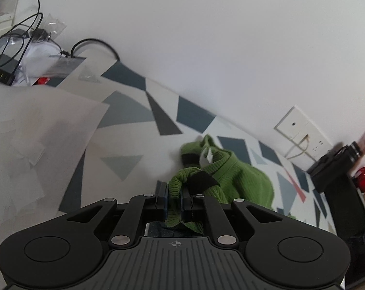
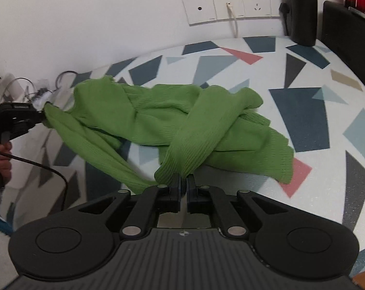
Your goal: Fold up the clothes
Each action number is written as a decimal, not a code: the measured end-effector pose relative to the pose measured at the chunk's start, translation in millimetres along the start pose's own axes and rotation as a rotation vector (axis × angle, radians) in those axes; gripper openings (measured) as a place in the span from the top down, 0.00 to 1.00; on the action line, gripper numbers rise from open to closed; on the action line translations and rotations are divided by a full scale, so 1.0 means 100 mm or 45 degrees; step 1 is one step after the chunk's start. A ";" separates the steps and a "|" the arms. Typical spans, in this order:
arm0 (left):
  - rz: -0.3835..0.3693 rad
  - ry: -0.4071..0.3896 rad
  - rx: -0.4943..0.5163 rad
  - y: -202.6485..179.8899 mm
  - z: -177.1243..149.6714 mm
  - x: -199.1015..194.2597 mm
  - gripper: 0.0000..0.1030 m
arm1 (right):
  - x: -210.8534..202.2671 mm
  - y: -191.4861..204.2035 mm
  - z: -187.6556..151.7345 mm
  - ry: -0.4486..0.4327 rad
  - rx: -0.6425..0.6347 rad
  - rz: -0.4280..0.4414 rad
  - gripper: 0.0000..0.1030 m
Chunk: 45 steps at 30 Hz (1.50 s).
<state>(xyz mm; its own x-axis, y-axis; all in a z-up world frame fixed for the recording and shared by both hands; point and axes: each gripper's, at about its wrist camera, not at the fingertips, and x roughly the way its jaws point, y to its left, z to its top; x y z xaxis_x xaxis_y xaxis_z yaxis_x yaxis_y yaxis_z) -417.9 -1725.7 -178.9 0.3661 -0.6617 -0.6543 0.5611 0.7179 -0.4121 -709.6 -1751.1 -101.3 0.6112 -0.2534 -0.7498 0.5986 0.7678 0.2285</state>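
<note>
- The left gripper (image 1: pixel 174 194) is clenched on a bunched fold of the ribbed green knit sweater (image 2: pixel 182 120).
- The right gripper (image 2: pixel 184 184) pinches a sleeve end above the geometric-patterned bench (image 2: pixel 303 111).

Left hand-held gripper (image 1: pixel 174 199), at lower centre of its own view, pinches green knit; right hand-held gripper (image 2: pixel 183 188) clamps another fold, a hand (image 2: pixel 2 159) visible at far left.
</note>
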 end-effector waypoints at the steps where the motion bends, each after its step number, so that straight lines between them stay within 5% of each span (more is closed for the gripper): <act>1: 0.006 0.003 0.003 0.00 -0.01 0.01 0.92 | 0.00 0.00 0.02 -0.007 0.001 -0.015 0.91; 5: 0.014 0.010 0.014 -0.01 -0.04 0.01 0.92 | 0.01 -0.02 0.13 -0.068 -0.018 -0.081 0.83; 15: 0.018 0.026 0.013 0.00 -0.05 -0.06 0.89 | 0.25 0.03 0.28 -0.119 -0.076 -0.161 0.41; 16: 0.033 0.048 0.001 0.02 -0.06 -0.04 0.85 | 0.30 0.02 0.29 -0.120 -0.069 -0.182 0.41; 18: 0.061 0.069 -0.001 0.04 -0.09 -0.05 0.56 | 0.38 -0.03 0.33 -0.116 -0.026 -0.174 0.41; 20: 0.029 0.058 0.026 0.03 -0.10 -0.13 0.39 | 0.44 -0.05 0.36 -0.114 -0.011 -0.146 0.46; 22: -0.018 0.061 0.050 0.00 -0.11 -0.20 0.35 | 0.47 -0.03 0.36 -0.099 -0.049 -0.148 0.72; 25: -0.103 0.130 0.017 -0.05 -0.12 -0.18 0.31 | 0.43 -0.03 0.32 -0.082 -0.044 -0.139 0.86; 31: -0.113 0.234 -0.073 -0.11 -0.22 0.18 0.26 | 0.15 -0.03 0.15 -0.076 -0.062 0.025 0.89; 34: -0.085 0.260 -0.157 -0.07 -0.25 0.36 0.30 | 0.14 0.03 0.03 0.018 -0.121 0.153 0.90; 35: -0.091 0.233 -0.163 -0.07 -0.25 0.37 0.46 | 0.15 0.07 0.00 0.048 -0.152 0.178 0.90; 36: -0.080 0.237 -0.151 -0.08 -0.23 0.37 0.78 | 0.17 0.11 -0.04 0.075 -0.179 0.195 0.90; 37: -0.065 0.249 -0.135 -0.09 -0.22 0.38 0.91 | 0.19 0.16 -0.08 0.102 -0.205 0.212 0.89; 41: -0.005 0.148 -0.106 -0.04 -0.12 0.19 0.97 | 0.24 0.25 -0.08 0.115 -0.233 0.165 0.77; 43: 0.040 0.074 -0.065 -0.03 -0.07 0.04 0.97 | 0.19 0.25 0.01 0.049 -0.236 0.126 0.57; 45: 0.071 0.006 -0.019 -0.03 -0.02 -0.11 0.97 | 0.12 0.22 0.12 -0.049 -0.235 0.098 0.50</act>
<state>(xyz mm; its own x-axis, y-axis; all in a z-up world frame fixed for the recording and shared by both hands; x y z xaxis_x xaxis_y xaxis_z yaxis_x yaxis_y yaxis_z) -425.5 -1720.6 -172.1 0.3932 -0.6197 -0.6792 0.5286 0.7568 -0.3845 -682.8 -1744.5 -97.5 0.6728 -0.2097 -0.7095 0.4466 0.8797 0.1635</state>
